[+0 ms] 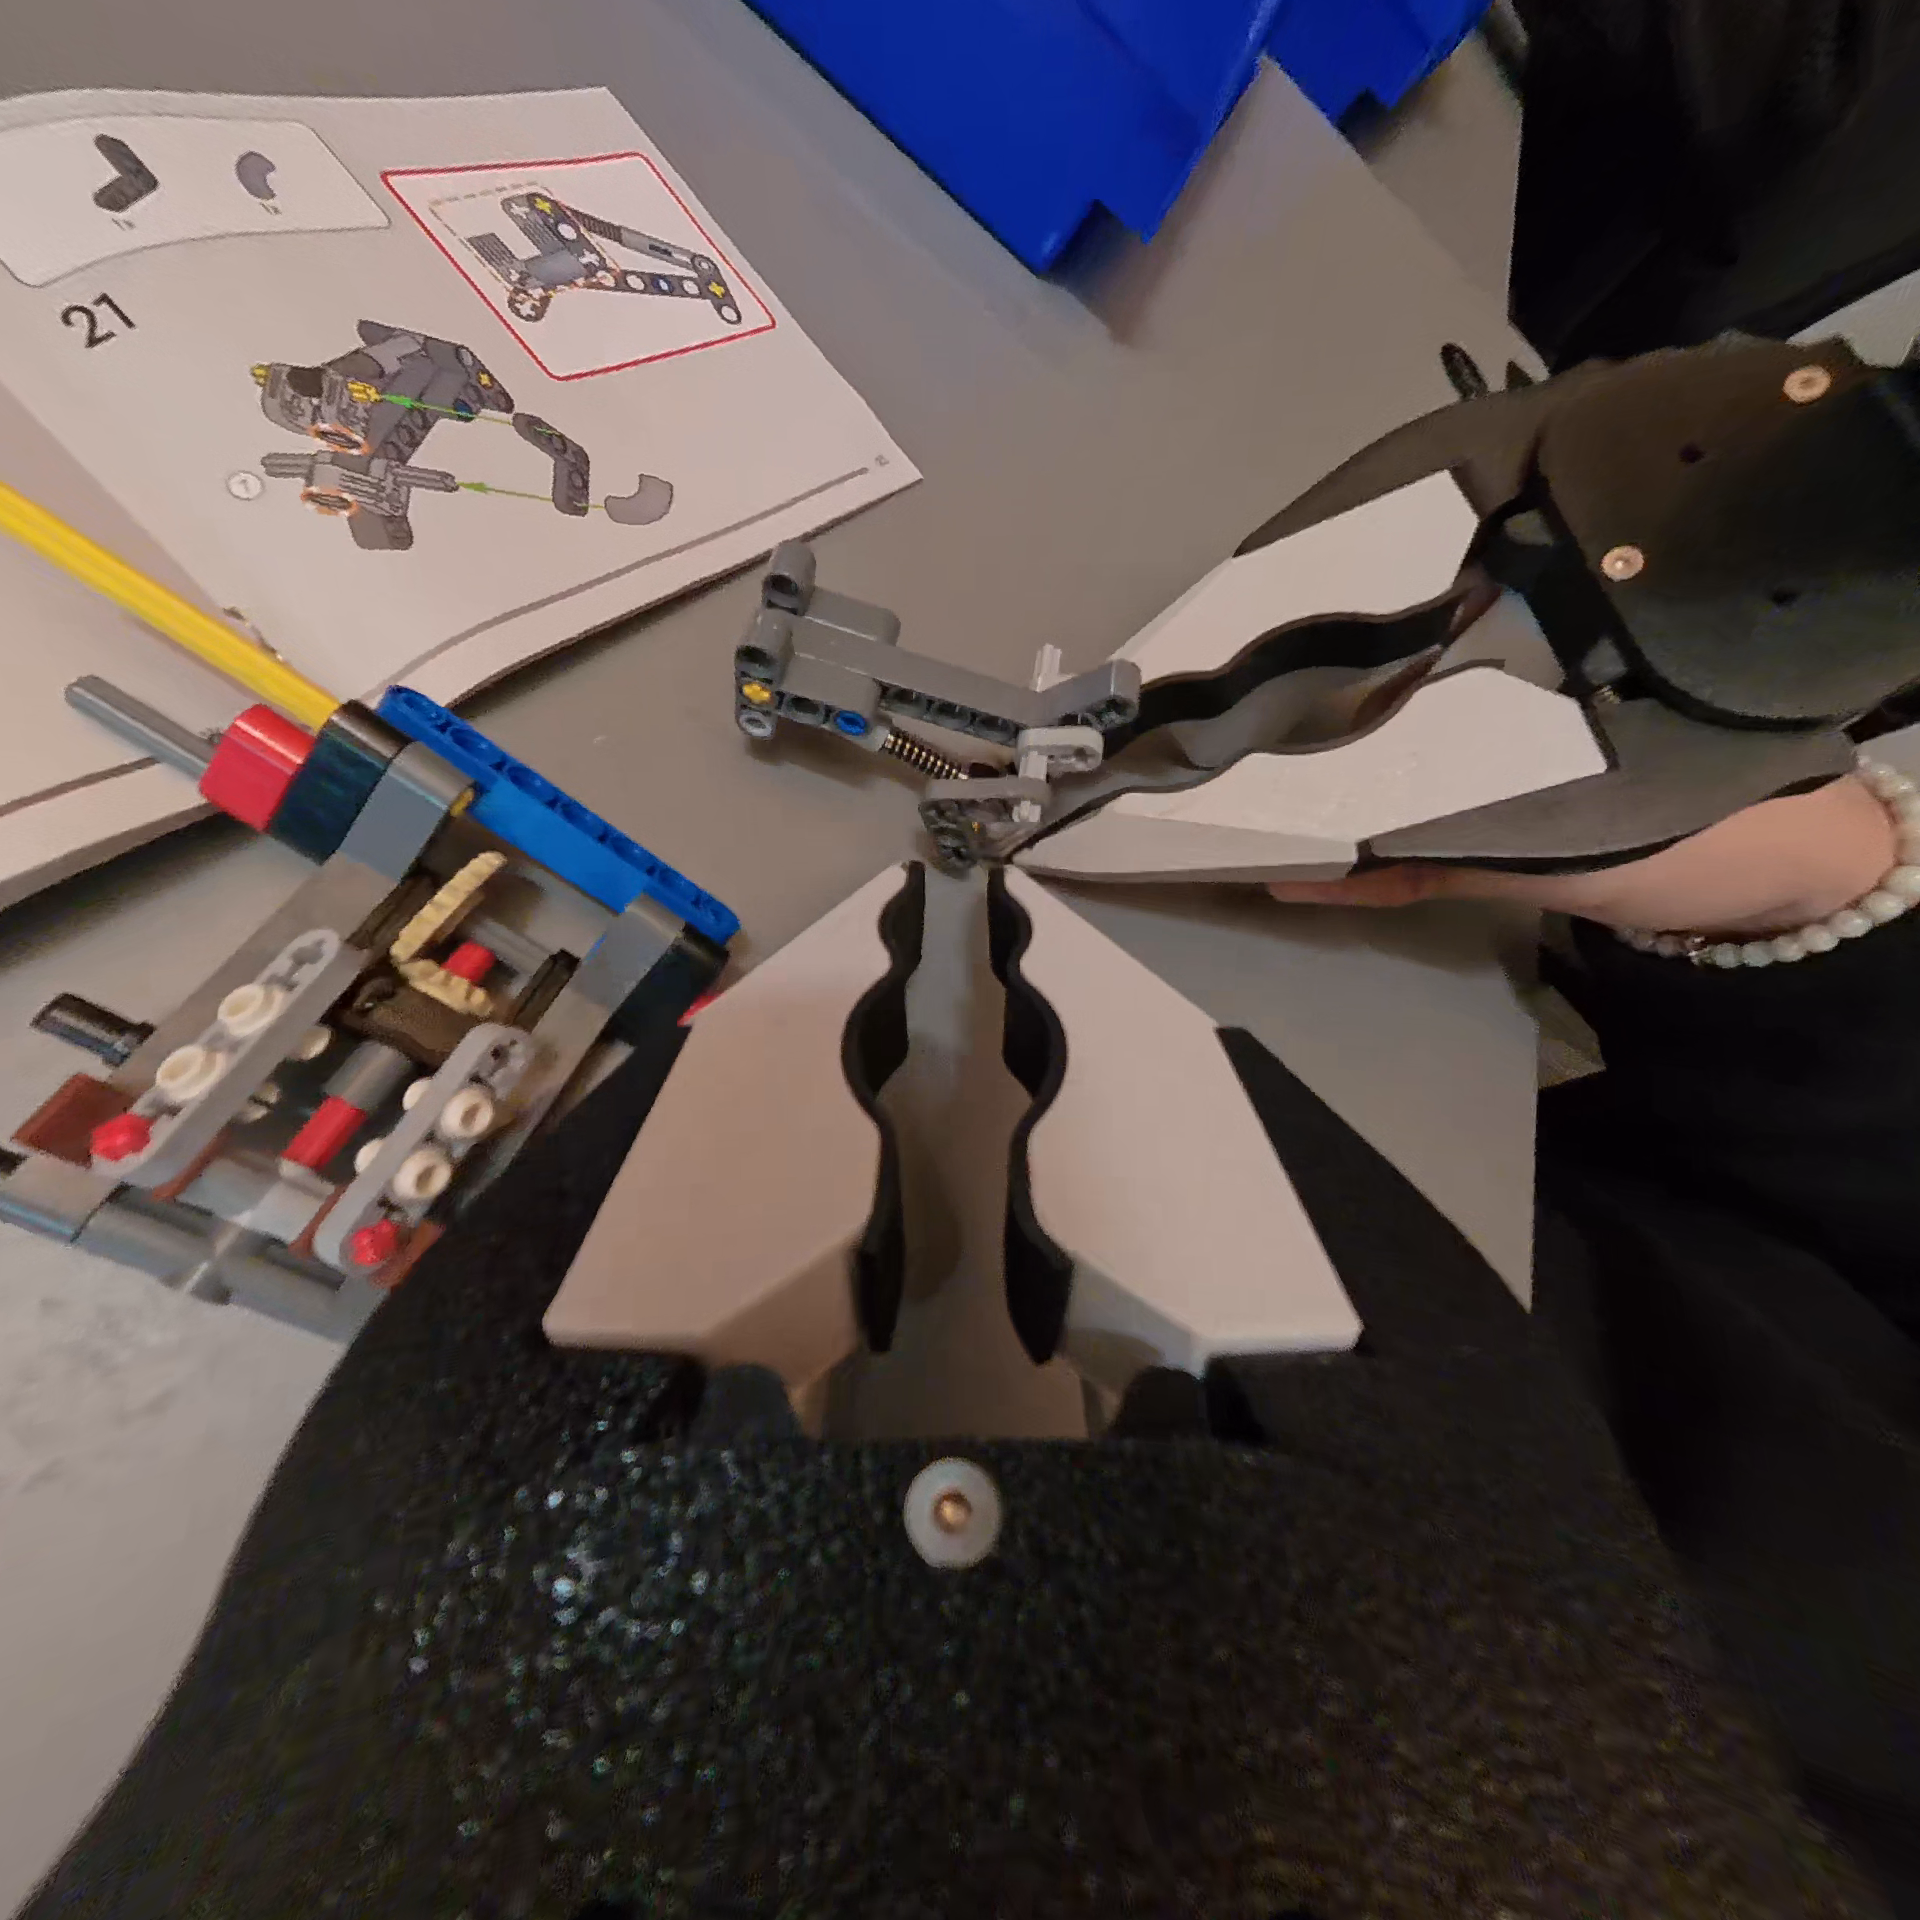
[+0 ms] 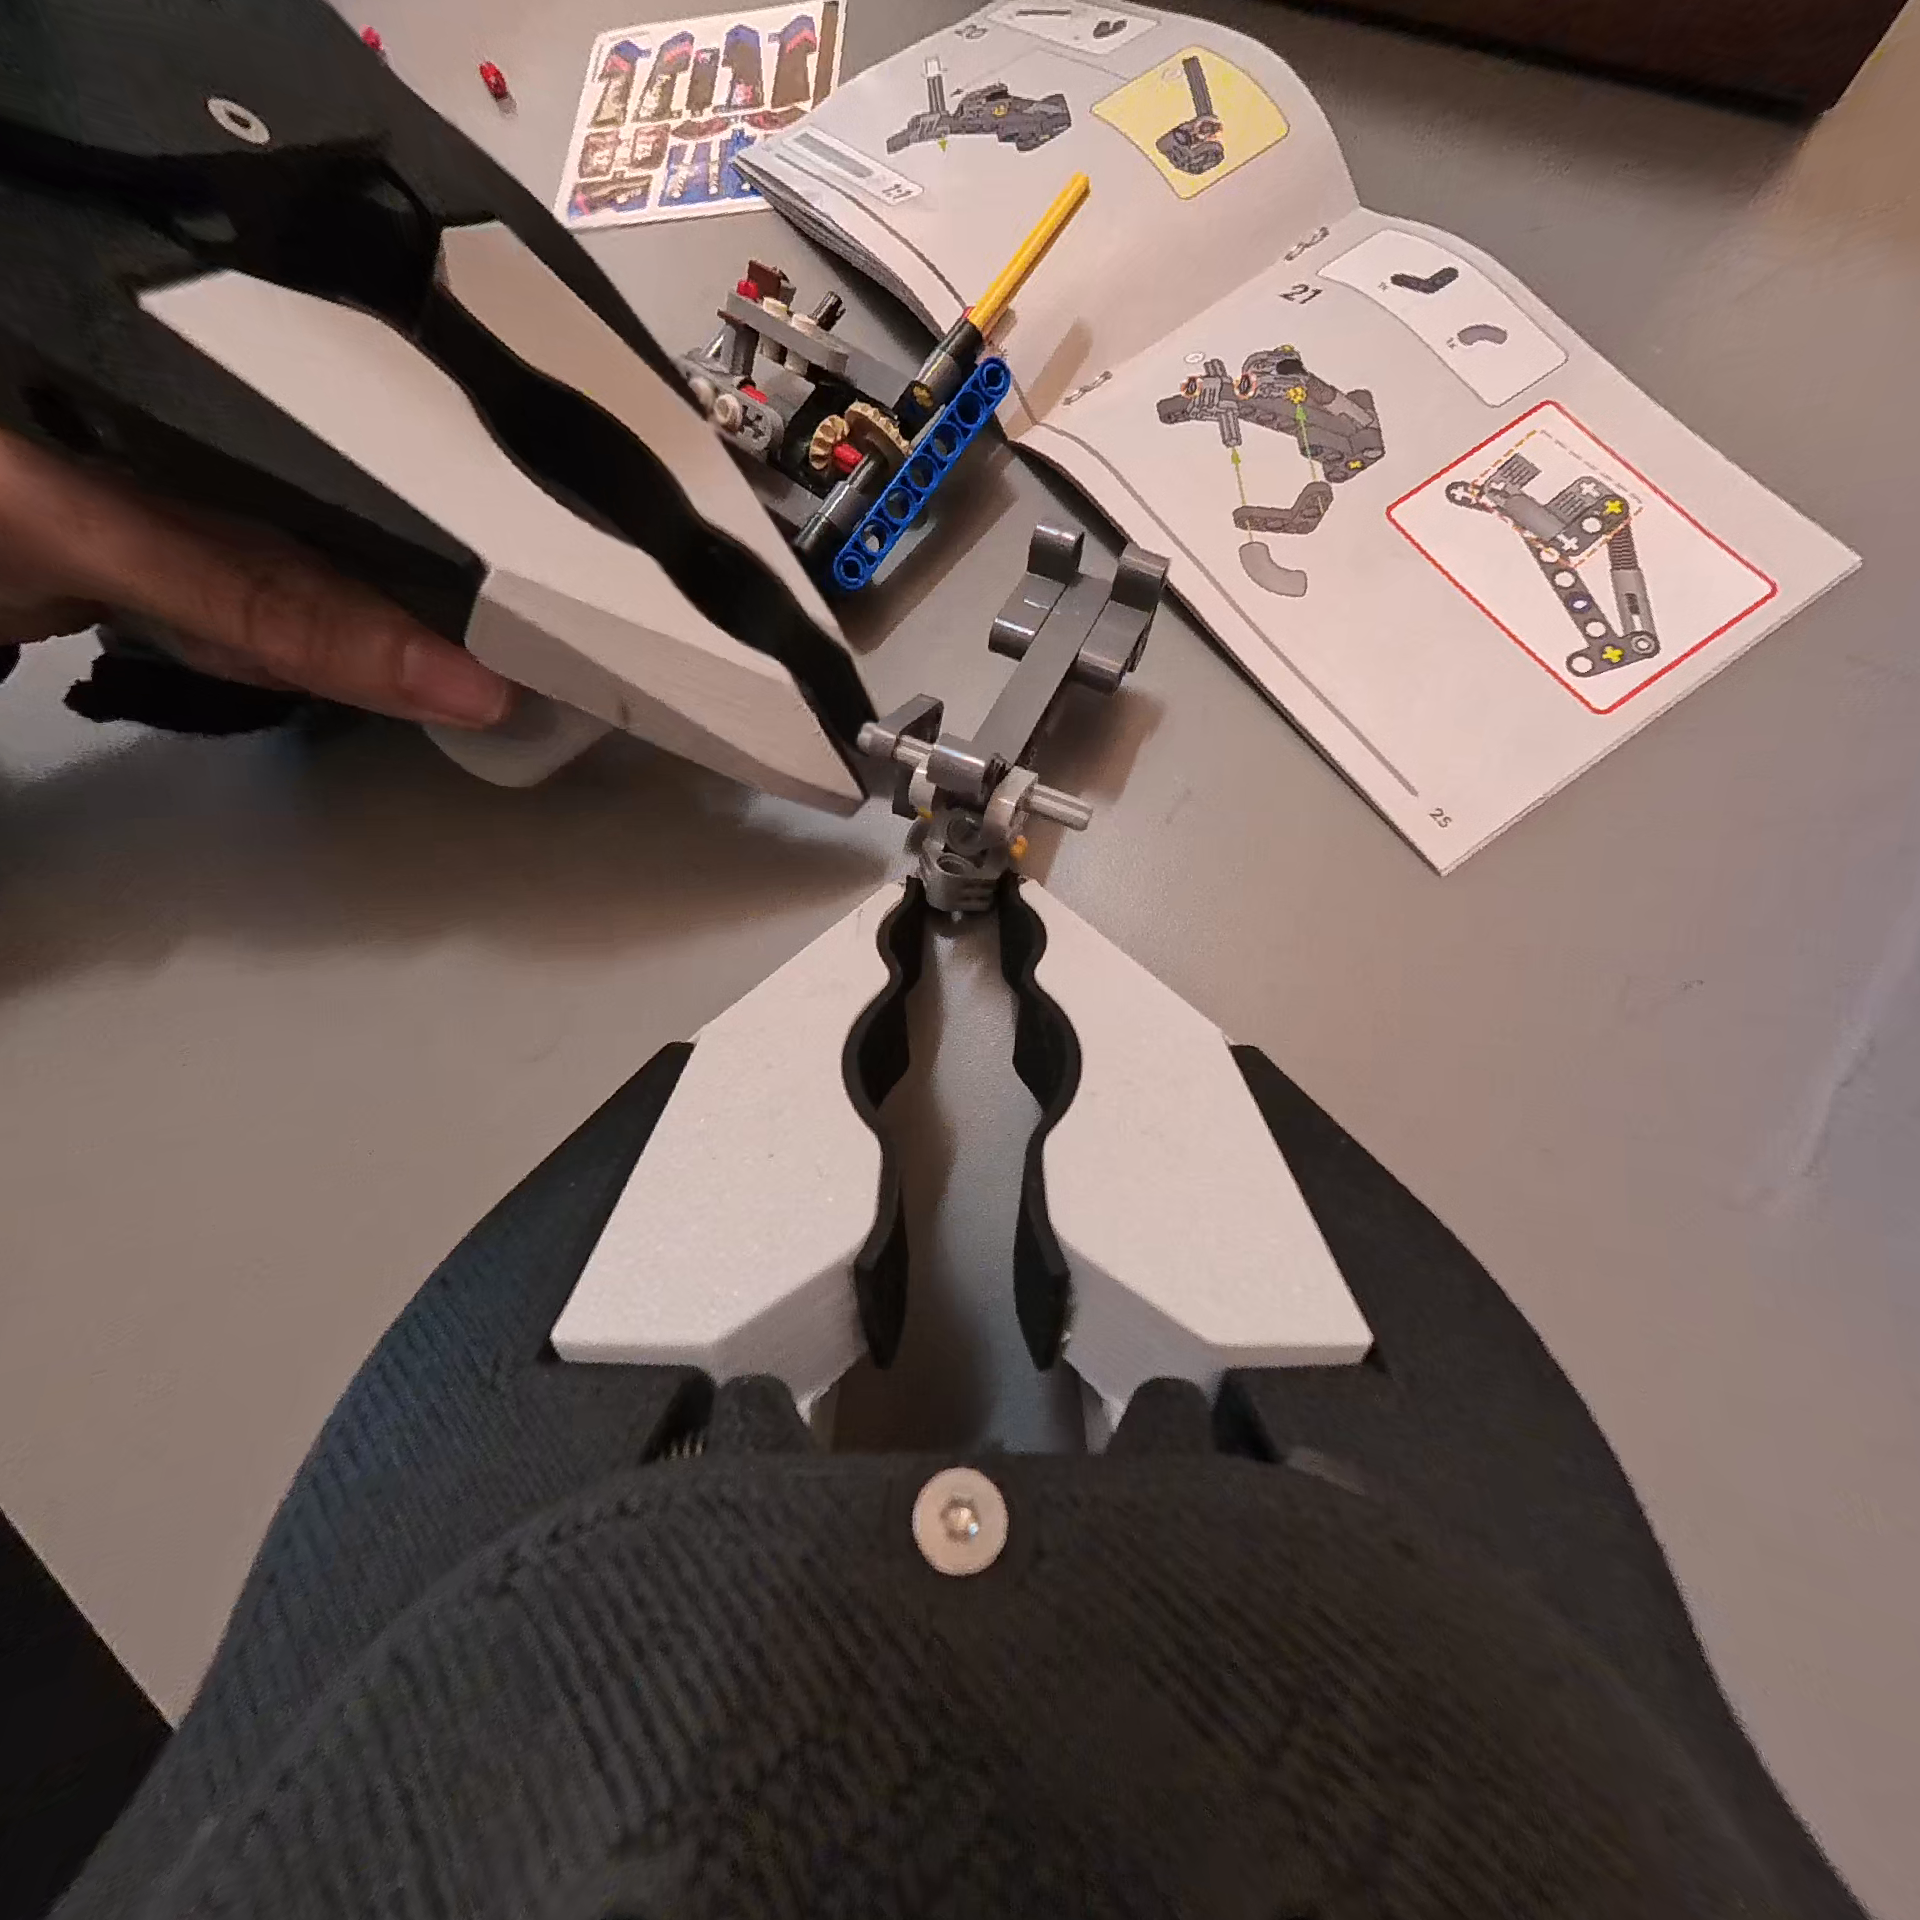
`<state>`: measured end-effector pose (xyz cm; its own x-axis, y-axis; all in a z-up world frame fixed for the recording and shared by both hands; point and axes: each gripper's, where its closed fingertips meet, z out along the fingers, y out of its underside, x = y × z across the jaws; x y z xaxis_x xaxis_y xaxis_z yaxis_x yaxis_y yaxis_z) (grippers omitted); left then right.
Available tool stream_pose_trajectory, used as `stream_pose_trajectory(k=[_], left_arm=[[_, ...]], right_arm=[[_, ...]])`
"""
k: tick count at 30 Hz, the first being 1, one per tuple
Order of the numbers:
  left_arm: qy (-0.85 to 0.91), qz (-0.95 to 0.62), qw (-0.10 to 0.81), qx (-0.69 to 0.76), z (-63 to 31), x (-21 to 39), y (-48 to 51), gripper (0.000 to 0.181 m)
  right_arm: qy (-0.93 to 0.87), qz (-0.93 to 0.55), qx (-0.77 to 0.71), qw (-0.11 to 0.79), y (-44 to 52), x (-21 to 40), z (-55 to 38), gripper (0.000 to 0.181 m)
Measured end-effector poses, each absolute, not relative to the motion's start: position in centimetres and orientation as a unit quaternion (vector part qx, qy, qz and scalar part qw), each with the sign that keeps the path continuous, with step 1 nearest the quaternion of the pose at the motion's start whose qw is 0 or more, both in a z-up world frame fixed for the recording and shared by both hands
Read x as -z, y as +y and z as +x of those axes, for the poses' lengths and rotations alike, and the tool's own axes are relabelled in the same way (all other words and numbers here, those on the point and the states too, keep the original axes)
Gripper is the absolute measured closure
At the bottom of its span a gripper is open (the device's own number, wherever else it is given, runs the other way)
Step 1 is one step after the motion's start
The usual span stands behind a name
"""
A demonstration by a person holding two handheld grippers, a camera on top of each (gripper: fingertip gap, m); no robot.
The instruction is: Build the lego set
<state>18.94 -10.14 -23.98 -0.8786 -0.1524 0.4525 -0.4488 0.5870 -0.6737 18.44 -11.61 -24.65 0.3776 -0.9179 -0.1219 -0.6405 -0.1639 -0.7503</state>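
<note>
The grey lever assembly (image 2: 1049, 665) I am working on sits over the middle of the grey table (image 2: 1455, 1091), its near end caught between the tips of my right gripper (image 2: 964, 896), which is clamped on the small light-grey connector at the bottom of the piece; the long grey beam rises away from that grip toward the open instruction booklet (image 2: 1455, 499). In the left wrist view the same assembly (image 1: 883, 696) shows its spring and a blue pin, with my right gripper (image 1: 1013, 831) coming in from the right, held by a hand (image 1: 1621, 883) wearing a pale bead bracelet (image 1: 1881, 862). My left gripper (image 1: 954, 883) has its tips drawn nearly together with only a narrow slit between them, and nothing sits in that slit; its tip lies right against the assembly's cross axle in the right wrist view (image 2: 860, 743), though I cannot tell whether it presses on it. Beside the booklet lies the larger chassis build (image 1: 343, 1039) with its blue beam (image 1: 561, 800), tan gears and a yellow rod (image 1: 156, 603). A sticker sheet (image 2: 707, 104) lies farther back, and blue bins (image 1: 1039, 114) stand at the table's far edge.
</note>
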Motion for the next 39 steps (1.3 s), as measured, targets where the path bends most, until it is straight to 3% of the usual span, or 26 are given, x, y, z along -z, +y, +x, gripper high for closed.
stream_pose_trajectory(k=[13,18,21,28,39], left_arm=[[-0.851,0.205,0.219,-0.431,18.8,24.1,-10.9,0.176],[-0.839,0.228,0.236,-0.434,19.0,24.0,-10.9,0.177],[-0.832,0.243,0.249,-0.432,19.1,24.0,-11.0,0.177],[-0.826,0.253,0.262,-0.43,18.7,24.0,-11.4,0.177],[-0.833,0.253,0.248,-0.425,18.7,24.3,-11.4,0.177]], right_arm=[[0.531,-0.734,0.169,0.389,-11.6,24.5,18.4,0.168],[0.541,-0.723,0.186,0.388,-12.1,24.3,18.6,0.147],[0.53,-0.734,0.19,0.379,-11.8,24.4,18.5,0.144],[0.548,-0.724,0.201,0.369,-11.8,24.6,19.3,0.161],[0.541,-0.73,0.188,0.372,-11.9,24.7,19.3,0.164]])
